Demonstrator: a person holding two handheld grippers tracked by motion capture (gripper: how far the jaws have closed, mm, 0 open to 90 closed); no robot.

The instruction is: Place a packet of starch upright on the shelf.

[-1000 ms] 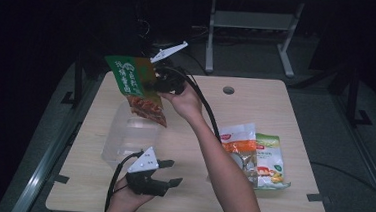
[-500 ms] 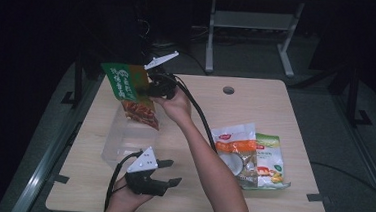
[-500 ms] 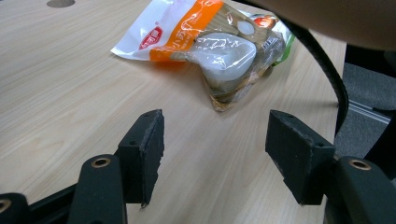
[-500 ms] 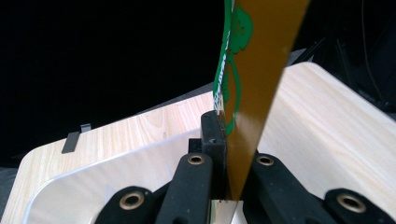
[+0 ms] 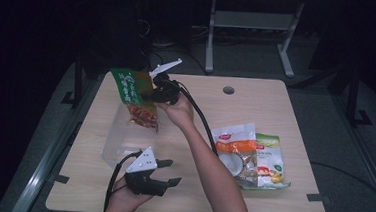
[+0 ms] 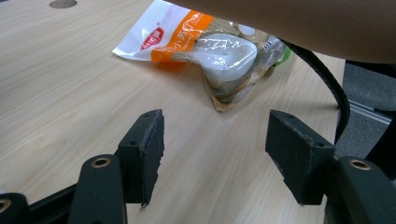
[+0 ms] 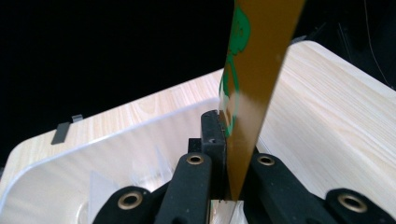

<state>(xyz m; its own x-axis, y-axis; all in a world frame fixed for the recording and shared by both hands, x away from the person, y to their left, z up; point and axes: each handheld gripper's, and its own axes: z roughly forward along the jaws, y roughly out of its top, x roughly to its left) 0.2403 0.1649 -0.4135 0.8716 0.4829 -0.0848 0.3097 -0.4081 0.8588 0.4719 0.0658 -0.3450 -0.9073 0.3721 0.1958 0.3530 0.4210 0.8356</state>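
Jaws of the left gripper point(image 5: 164, 172) stand spread and empty at six o'clock, resting by the near edge of the clear bin point(image 5: 123, 139). At eleven o'clock the right gripper point(image 5: 149, 94) pinches the green snack bag point(image 5: 135, 98) by its top; the bag hangs long axis downward, its lower end at the bin's far rim. Open tabletop point(image 5: 276, 107) lies rightward, other packets point(image 5: 247, 155) at three o'clock.

- A wooden tabletop point(image 5: 276, 107) with a round hole point(image 5: 228, 90) near its far edge.
- Two snack packets, one white and orange point(image 5: 235, 150) and one green point(image 5: 269, 159), overlapping, ahead of the open fingers.
- A metal stand point(image 5: 252, 25) on the floor beyond the tabletop.
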